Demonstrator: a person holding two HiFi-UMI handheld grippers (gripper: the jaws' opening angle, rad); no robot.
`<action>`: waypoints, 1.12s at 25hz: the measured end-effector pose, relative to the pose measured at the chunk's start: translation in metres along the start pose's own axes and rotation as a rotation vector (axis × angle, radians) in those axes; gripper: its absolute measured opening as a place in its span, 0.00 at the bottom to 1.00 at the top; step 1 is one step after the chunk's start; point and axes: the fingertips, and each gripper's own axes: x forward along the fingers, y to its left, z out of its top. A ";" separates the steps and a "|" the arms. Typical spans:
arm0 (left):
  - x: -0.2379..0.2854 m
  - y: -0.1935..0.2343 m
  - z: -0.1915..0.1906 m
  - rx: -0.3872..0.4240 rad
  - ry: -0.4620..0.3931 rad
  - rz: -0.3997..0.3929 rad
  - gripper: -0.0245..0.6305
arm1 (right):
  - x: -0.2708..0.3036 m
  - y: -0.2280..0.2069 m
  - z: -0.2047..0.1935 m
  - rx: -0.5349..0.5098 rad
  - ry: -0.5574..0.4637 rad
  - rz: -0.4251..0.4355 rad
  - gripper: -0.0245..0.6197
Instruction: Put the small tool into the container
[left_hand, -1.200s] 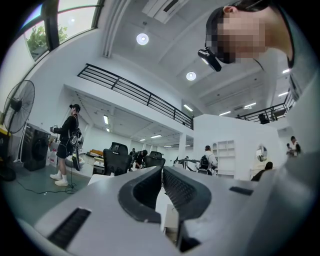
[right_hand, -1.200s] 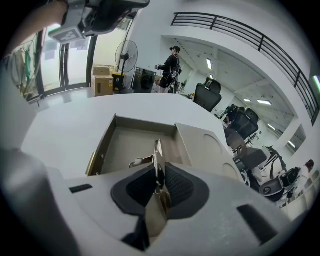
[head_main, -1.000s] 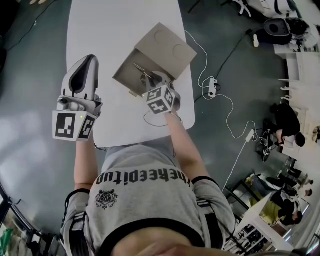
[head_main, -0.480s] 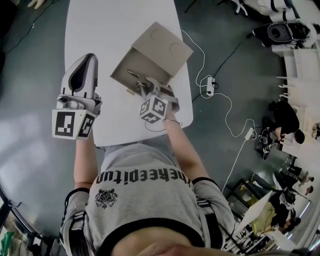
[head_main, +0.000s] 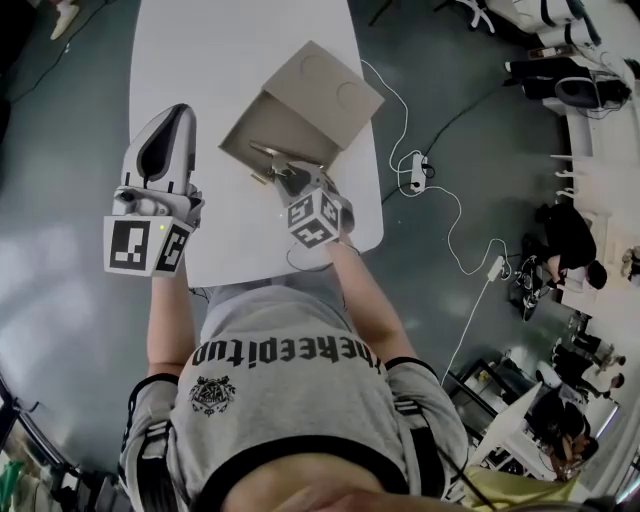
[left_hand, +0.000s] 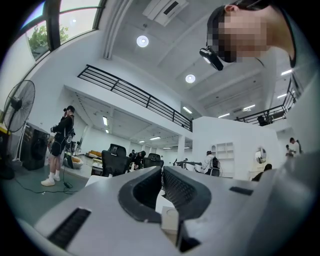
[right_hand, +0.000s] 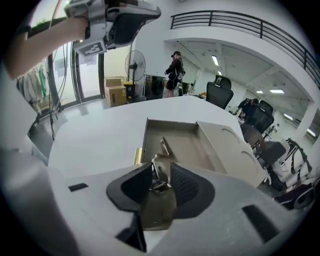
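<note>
A small metal tool (head_main: 272, 157) lies inside the open tan box (head_main: 262, 128) on the white table (head_main: 220, 60), and its lid (head_main: 330, 85) is folded back to the right. My right gripper (head_main: 286, 176) hangs over the box's near edge, pointing down into it. Its jaws have just been opening and now stand open. In the right gripper view the tool (right_hand: 163, 146) shows through the gap of the right gripper (right_hand: 161, 169), with the pads off it. My left gripper (head_main: 176, 112) is held level over the table's left side, shut and empty.
A gold latch (right_hand: 137, 156) sits on the box's near wall. The table's near edge is just behind the right gripper. White cables and a power strip (head_main: 420, 170) lie on the floor to the right. A person (right_hand: 175, 67) and a fan (right_hand: 135, 65) stand far off.
The right gripper's jaws opened and let go of the tool, which now lies in the box. That gripper drew back toward the box's near edge. The left gripper stayed put.
</note>
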 end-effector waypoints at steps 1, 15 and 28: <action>-0.002 -0.001 0.001 0.001 -0.001 0.003 0.06 | -0.004 0.002 0.001 0.031 -0.016 0.012 0.22; -0.033 -0.031 0.014 0.020 -0.023 0.043 0.06 | -0.079 -0.035 0.030 0.406 -0.327 -0.024 0.04; -0.069 -0.076 0.026 0.046 -0.030 0.096 0.06 | -0.151 -0.042 0.040 0.385 -0.496 -0.076 0.04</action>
